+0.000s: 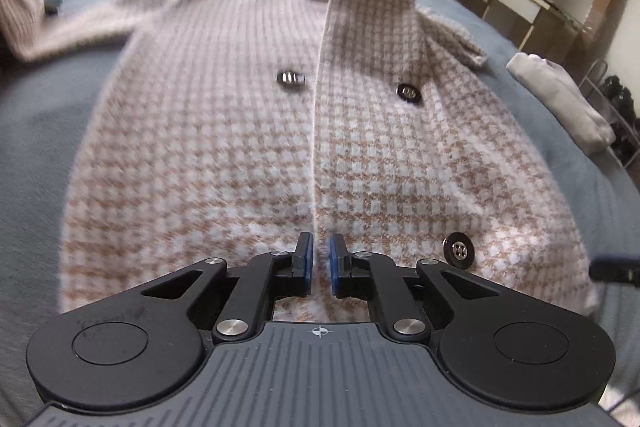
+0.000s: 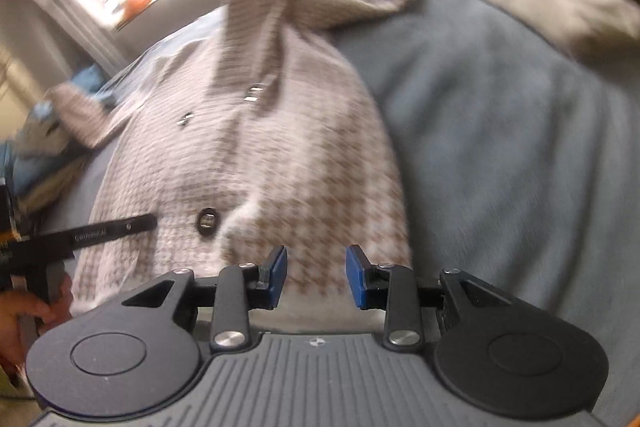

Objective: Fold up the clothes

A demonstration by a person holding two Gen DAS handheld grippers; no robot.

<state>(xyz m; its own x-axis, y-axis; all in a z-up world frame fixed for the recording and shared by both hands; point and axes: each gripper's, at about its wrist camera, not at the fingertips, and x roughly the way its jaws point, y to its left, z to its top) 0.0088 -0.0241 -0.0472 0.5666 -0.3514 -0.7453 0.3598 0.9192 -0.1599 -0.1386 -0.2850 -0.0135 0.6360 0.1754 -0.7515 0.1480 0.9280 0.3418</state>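
**Jaws: left pinching the coat's front edge, right standing apart over the hem**

Both pairs are pointing steeply down at the checked coat [image 1: 224, 131], which is lying spread on the blue-grey bedcover [image 1: 36, 131]. My left gripper [image 1: 319, 259] is sitting nearly closed, its blue pads [image 1: 306, 263] clenching on the thin front edge of the coat's overlapping panel; that edge is running straight up from between the fingertips towards the raised collar. I am seeing one dark button [image 1: 459, 251] just to the right of the pads and two more further up the front.

My right gripper [image 2: 316, 273] is hanging released, pads parted with nothing between them, hovering over the coat's lower right corner [image 2: 344, 227]. Through this blurred view the left tool's black finger [image 2: 108, 229] is reaching in over the cloth from the left, a hand [image 2: 24, 311] gripping its handle. A folded pale garment [image 1: 560, 99] is lying apart to the right.
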